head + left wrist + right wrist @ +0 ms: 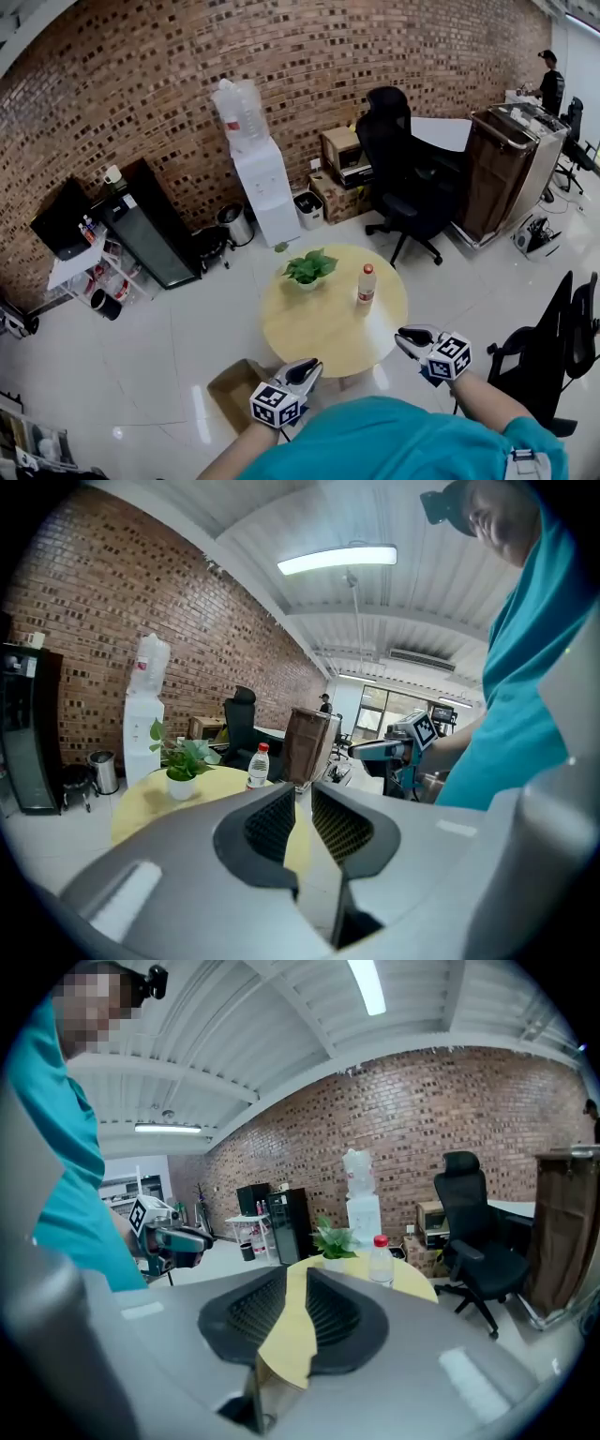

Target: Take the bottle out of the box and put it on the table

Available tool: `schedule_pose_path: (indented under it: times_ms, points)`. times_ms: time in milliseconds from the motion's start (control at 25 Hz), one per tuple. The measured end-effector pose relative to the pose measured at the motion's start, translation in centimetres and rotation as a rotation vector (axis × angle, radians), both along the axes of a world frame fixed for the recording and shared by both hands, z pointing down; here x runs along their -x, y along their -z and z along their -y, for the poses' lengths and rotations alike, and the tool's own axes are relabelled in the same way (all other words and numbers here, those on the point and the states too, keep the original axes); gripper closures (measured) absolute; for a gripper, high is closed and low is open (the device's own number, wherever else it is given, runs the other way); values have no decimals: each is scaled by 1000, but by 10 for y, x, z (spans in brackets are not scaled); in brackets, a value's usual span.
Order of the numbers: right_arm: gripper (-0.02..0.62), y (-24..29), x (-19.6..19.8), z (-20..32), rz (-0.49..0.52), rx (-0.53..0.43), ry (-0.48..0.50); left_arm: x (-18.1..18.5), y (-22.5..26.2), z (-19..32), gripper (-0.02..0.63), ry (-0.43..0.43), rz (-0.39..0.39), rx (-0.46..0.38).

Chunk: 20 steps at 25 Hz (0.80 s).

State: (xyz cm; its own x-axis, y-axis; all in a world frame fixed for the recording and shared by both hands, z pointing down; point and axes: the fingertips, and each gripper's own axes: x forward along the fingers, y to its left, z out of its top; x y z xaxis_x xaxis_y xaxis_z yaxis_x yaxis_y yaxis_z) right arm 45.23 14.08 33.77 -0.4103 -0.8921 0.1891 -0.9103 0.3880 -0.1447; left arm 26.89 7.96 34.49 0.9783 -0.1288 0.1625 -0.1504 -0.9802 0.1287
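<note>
Since the bottle (pixel 367 282) stands upright on the round yellow tabletop (pixel 319 333), with its red cap on top and its long side pointing up and down, the job looks done to me. It is near the right edge of the tabletop, just beside a small green plant (pixel 309 269) but not touching it. The brown box (pixel 236 389) sits on the floor at the lower left of the tabletop, and I cannot see inside it.

Both grippers hang low in the head view, close to the person's body and well apart from the bottle. The left gripper (pixel 309 367) has its jaws only a little bit apart, with a thin gap and nothing in it. The right gripper (pixel 405 336) looks the same: a thin gap between the jaws, and only the yellow tabletop shows through it. Neither one holds anything.

The bottle lies up and to the left of the right gripper, and up and to the right of the left gripper. The right gripper is the nearer one, so if the bottle had to be moved again, that hand would have the shorter reach.
</note>
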Motion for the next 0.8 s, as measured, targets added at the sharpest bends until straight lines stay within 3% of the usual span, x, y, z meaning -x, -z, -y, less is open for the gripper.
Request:
schedule_pose_path:
  times_ms: [240,440,640,800]
  points:
    - [535,63,-10,-30,-50,-29,42,-7,65,-42,549,55,-21,-5]
    - [537,113,7,-114,-66,-74,147,-2,97,-136,549,162,-35,69]
    - [540,121,0,-152,-5,-31,198,-20,127,-194,548,186,-6,87]
    - [541,118,4,-172,25,-33,244,-7,129,-217,548,241,23,75]
